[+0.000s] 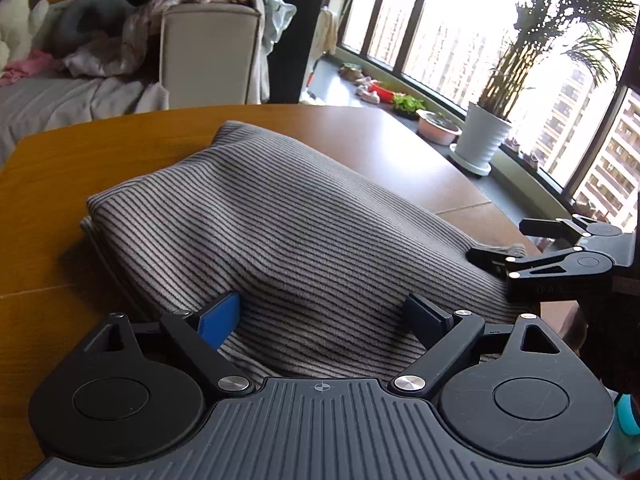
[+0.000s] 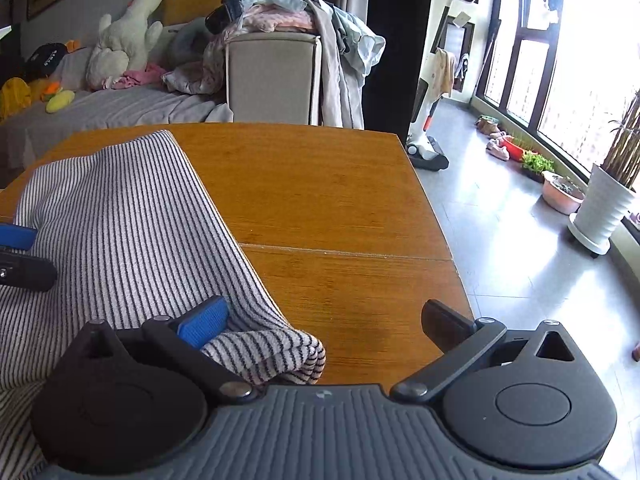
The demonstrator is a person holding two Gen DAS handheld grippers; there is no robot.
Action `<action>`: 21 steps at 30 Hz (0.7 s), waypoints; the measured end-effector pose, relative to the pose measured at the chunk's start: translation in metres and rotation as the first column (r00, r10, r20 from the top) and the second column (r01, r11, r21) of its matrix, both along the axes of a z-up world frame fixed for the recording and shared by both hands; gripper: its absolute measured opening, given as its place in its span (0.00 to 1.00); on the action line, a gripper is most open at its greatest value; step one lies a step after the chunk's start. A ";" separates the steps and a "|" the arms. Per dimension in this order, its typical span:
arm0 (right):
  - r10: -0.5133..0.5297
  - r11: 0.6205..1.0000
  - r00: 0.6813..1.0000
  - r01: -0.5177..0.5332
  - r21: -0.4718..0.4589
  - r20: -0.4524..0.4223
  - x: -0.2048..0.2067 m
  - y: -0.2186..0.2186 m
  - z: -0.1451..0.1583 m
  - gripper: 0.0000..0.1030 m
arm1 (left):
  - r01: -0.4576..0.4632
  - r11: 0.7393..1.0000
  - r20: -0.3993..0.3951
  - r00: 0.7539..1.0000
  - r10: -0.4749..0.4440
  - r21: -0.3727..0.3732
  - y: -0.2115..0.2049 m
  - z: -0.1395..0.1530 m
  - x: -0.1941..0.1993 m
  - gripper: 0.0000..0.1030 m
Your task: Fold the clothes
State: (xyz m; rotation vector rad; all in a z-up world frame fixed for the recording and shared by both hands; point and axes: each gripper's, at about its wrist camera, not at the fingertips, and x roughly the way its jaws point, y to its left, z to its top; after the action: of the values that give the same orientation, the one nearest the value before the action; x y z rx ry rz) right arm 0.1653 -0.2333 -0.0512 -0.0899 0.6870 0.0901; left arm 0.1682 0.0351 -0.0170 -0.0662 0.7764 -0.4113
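A grey and white striped garment (image 1: 280,232) lies folded in a thick bundle on the wooden table (image 1: 60,168). My left gripper (image 1: 324,316) is open, its fingers spread over the near edge of the bundle. My right gripper (image 2: 324,320) is open too, at the garment's near right corner (image 2: 280,352); its blue left pad (image 2: 202,322) rests on the cloth and its right finger hangs over bare table. The right gripper shows in the left wrist view (image 1: 532,248) at the garment's right edge. The left gripper's blue finger (image 2: 16,236) shows at the left of the right wrist view.
The table (image 2: 320,200) has a seam across it and ends at the right over a grey tiled floor. A sofa with piled clothes (image 2: 280,16) and a plush toy (image 2: 124,36) stands behind. A potted plant (image 2: 604,208) and a vacuum (image 2: 424,136) stand by the windows.
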 end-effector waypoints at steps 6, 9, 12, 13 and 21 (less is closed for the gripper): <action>0.031 0.995 0.999 -0.027 0.094 -0.034 -0.041 0.008 -0.003 1.00 | -0.018 1.000 0.019 1.000 0.018 0.007 0.001 -0.004 0.010 0.93; 0.065 0.990 0.997 -0.061 0.129 -0.031 -0.063 0.016 -0.005 1.00 | -0.026 1.000 0.021 0.999 0.026 0.008 0.005 -0.006 0.011 0.95; 0.074 0.988 0.997 -0.071 0.138 -0.023 -0.074 0.021 -0.005 1.00 | -0.029 1.000 0.019 0.999 0.029 0.002 0.009 -0.008 0.010 0.95; 0.075 0.987 0.997 -0.071 0.142 -0.019 -0.075 0.021 -0.005 1.00 | -0.028 1.000 0.019 0.999 0.028 -0.001 0.011 -0.008 0.009 0.95; 0.127 0.982 0.992 -0.124 0.142 -0.011 -0.067 0.017 -0.003 1.00 | -0.025 1.000 0.035 0.999 0.026 -0.011 0.012 -0.010 0.004 0.95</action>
State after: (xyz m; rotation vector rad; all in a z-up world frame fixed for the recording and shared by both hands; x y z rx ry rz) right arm 0.0985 -0.2164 -0.0541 0.0037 0.6929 0.2606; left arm 0.1717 0.0472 -0.0270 -0.0785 0.7386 -0.3913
